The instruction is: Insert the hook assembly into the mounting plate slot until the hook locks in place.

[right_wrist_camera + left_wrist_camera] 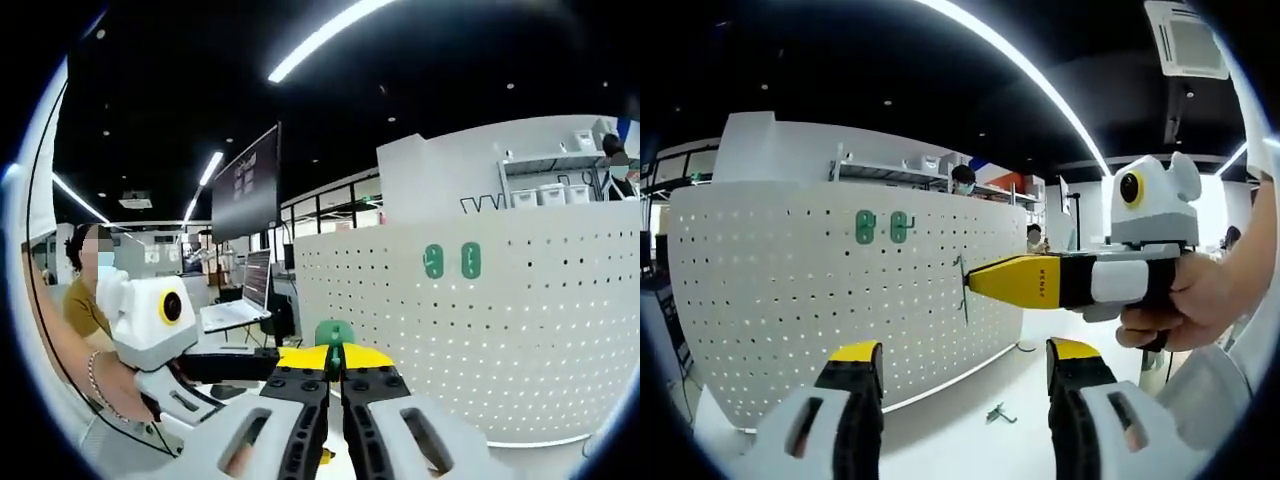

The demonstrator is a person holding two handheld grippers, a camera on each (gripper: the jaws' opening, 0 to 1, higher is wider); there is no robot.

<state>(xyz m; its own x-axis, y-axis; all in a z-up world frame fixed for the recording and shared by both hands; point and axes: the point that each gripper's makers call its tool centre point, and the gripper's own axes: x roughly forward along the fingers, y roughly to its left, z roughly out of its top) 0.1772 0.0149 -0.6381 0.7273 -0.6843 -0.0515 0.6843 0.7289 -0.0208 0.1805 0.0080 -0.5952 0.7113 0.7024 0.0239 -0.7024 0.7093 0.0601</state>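
Gripping a green hook (334, 334) w/ jaws closed tight on it, right gripper (335, 378) holds it up near the white pegboard (520, 330); in left gripper view it sits just off the board face. Two green hooks (883, 226) already hang on board. Left gripper (965, 365) jaws wide, empty. Another hook (1000, 412) lies on the table (970, 420).

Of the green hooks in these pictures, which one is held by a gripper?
The green hook pinched between the right gripper fingers. The two hooks hang side by side on the white pegboard; another hook lies on the table.
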